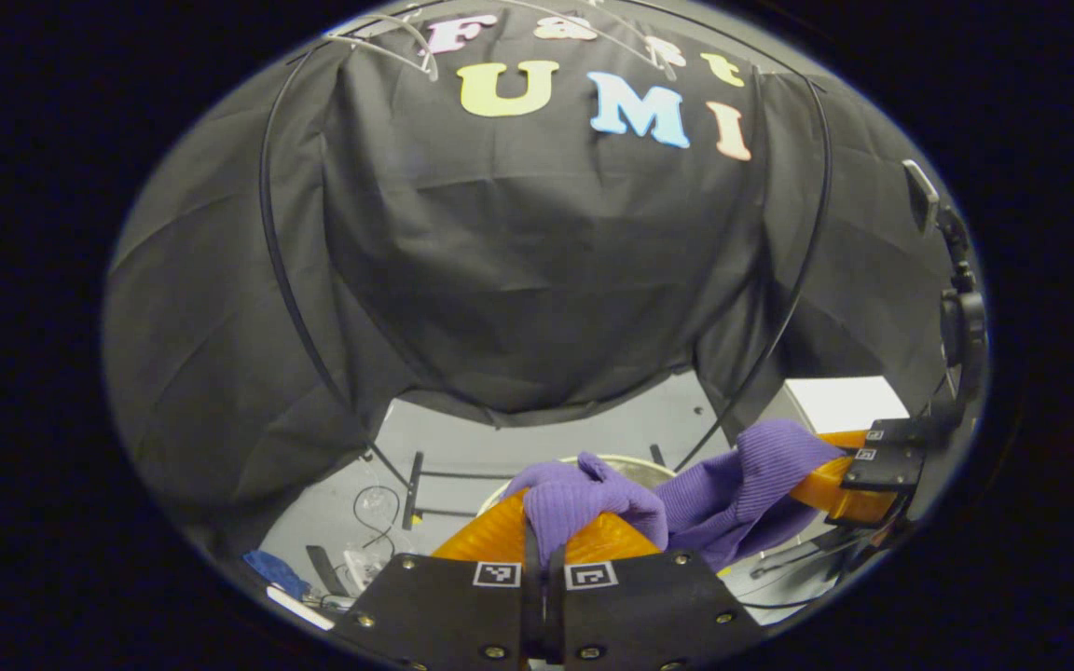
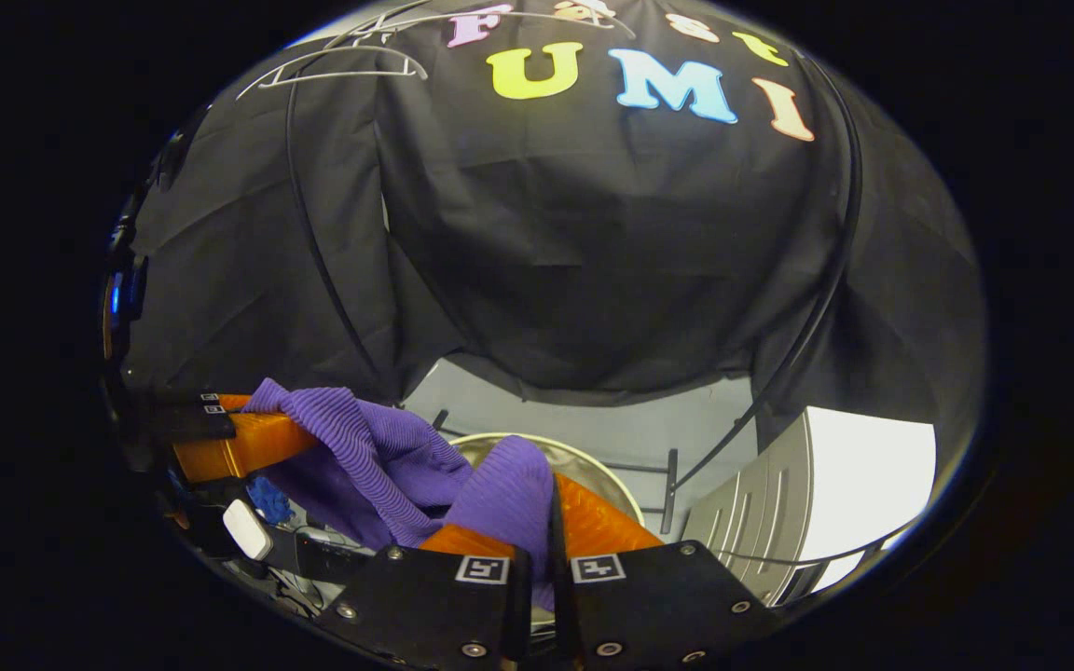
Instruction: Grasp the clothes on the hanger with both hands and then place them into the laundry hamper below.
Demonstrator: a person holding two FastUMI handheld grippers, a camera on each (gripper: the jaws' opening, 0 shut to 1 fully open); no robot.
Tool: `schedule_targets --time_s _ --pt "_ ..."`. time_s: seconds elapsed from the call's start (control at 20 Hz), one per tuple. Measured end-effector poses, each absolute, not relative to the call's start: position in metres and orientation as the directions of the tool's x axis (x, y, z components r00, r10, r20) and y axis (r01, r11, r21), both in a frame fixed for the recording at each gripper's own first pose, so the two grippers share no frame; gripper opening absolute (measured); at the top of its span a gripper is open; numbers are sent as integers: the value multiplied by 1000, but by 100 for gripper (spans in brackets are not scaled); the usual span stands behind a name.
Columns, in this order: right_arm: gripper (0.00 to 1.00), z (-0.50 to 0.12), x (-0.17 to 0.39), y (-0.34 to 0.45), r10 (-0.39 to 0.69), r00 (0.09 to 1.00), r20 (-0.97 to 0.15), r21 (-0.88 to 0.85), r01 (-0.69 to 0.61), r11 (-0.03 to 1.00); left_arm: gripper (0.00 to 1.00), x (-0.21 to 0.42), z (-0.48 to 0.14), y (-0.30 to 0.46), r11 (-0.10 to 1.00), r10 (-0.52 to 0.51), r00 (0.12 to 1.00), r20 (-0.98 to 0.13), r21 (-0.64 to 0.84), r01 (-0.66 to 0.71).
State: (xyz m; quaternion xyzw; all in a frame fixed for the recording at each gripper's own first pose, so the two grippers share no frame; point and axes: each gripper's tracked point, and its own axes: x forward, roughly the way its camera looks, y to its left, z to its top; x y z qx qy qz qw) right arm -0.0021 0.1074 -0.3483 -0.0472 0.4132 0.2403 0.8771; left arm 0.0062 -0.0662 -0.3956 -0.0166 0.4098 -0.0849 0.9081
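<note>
In the left gripper view, your left gripper (image 1: 544,527) is clenched on the purple garment (image 1: 686,494), which stretches across to your right gripper (image 1: 859,485); the hamper rim (image 1: 626,461) lies just beyond.

In the right gripper view, your right gripper (image 2: 537,522) pinches the garment above the hamper's open mouth; empty hangers (image 2: 341,61) hang overhead.

We see both views riding low and close behind their own fingers, facing the booth wall (image 1: 537,280). They share the hamper rim (image 2: 546,443) at six o'clock and the purple garment (image 1: 733,485).
</note>
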Motion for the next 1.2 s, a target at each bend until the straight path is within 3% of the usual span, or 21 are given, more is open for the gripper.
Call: schedule_targets --time_s 0.15,0.2,0.25,0.4,0.45,0.55,0.85,0.9,1.2 --pt "18 -353 -10 106 362 527 -769 85 -477 875 6 -5 -407 -68 985 -164 612 -774 -97 141" --pt "36 -353 -10 105 355 537 -766 70 -479 875 7 -9 -410 -69 985 -168 603 -780 -102 142" --pt "41 -352 -8 101 341 548 -764 46 -480 876 19 -8 -412 -72 984 -173 601 -780 -106 147" --pt "88 -345 -9 97 322 569 -756 17 -475 880 57 -5 -394 -67 984 -168 637 -752 -85 159" --pt "92 -344 -11 96 317 577 -753 12 -469 883 70 0 -383 -63 984 -160 656 -738 -72 160" --pt "94 -331 -8 93 305 602 -737 3 -449 894 97 14 -360 -59 985 -153 700 -698 -50 166" --pt "95 -249 12 85 295 741 -604 -19 -383 924 100 49 -249 -50 988 -135 859 -494 -4 153" --pt "94 -233 17 81 289 768 -571 -24 -368 930 96 48 -232 -48 989 -133 877 -462 -8 147" --pt "95 -129 48 32 205 920 -334 -72 -242 968 100 65 -111 -36 996 -85 962 -259 -39 77"
